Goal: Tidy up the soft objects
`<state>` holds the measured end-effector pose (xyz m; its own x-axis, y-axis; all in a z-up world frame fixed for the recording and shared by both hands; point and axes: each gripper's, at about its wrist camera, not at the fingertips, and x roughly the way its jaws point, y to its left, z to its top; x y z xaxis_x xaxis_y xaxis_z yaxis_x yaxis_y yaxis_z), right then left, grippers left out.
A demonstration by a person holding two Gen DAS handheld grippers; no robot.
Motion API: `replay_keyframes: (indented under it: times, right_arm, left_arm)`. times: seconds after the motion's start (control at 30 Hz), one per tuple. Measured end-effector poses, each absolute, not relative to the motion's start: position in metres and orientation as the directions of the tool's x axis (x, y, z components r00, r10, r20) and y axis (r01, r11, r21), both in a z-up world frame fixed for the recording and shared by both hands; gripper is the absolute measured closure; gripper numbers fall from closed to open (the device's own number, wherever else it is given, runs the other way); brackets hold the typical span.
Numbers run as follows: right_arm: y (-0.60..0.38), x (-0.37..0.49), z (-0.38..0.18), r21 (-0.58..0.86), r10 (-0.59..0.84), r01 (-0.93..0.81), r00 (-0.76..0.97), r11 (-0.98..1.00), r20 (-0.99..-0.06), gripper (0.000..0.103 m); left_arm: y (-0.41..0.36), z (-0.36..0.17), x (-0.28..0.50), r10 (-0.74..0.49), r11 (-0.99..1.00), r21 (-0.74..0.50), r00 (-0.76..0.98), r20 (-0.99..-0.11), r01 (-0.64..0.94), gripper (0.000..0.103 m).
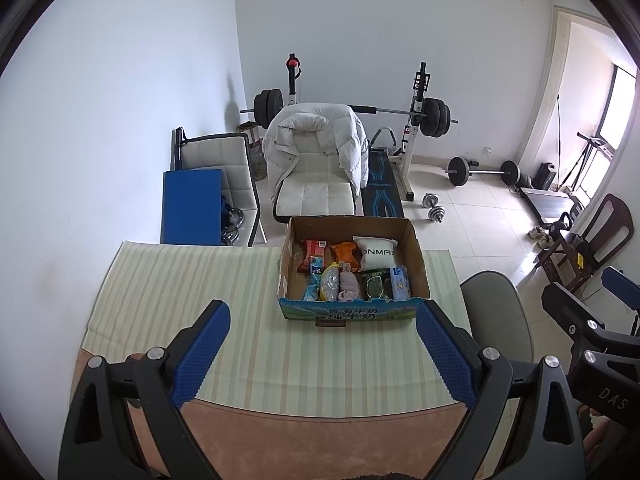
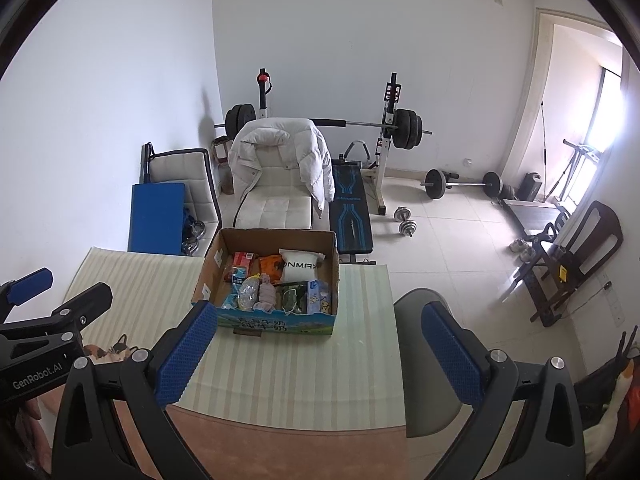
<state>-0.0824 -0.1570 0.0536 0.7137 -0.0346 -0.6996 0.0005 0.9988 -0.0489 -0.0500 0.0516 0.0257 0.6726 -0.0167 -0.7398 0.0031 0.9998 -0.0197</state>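
An open cardboard box [image 1: 416,264] [image 2: 208,272] stands at the far side of the table, on a striped cloth [image 1: 200,300] [image 2: 300,368]. Inside lie several soft items: a white pillow-like pack [image 1: 376,252] [image 2: 300,266], an orange pouch [image 1: 346,251] [image 2: 271,263], a red packet [image 1: 314,247], a rolled pinkish cloth [image 1: 348,286] [image 2: 267,296], a green pouch [image 1: 375,287] and a blue tissue pack [image 1: 400,284] [image 2: 320,298]. My left gripper [image 1: 324,328] hangs open above the cloth, short of the box. My right gripper [image 2: 318,326] is open too, empty, just near the box's front.
A grey round chair [image 1: 496,320] [image 2: 424,360] sits at the table's right edge. Behind the table are a white chair with a puffy jacket [image 1: 316,140], a blue panel [image 1: 192,204], a weight bench with barbell [image 1: 416,120] and dumbbells [image 1: 434,208] on the tiled floor.
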Motion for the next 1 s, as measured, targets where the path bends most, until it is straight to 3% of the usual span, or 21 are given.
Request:
replay_keyframes:
  times: [0.77, 0.83, 1.0]
  right_arm:
    - [-0.1641, -0.0847, 0.0484, -0.057, -0.054, 0.020, 0.703, 0.998, -0.709, 0.000]
    - [-0.1641, -0.0841, 0.0483, -0.056, -0.053, 0.020, 0.703, 0.998, -0.709, 0.000]
    - [-0.1643, -0.0843, 0.0484, -0.055, -0.053, 0.019, 0.702, 0.998, -0.710, 0.000]
  left_arm:
    - [0.0538, 0.0176, -0.0451, -0.021, 1.000, -0.008, 0.675, -0.738, 0.022, 0.007]
    - [0.0541, 0.0178, -0.0448, -0.020, 1.000, -0.008, 0.675, -0.737, 0.021, 0.000]
    - [0.0558, 0.0197, -0.0452, -0.021, 1.000, -0.010, 0.686, -0.727, 0.020, 0.000]
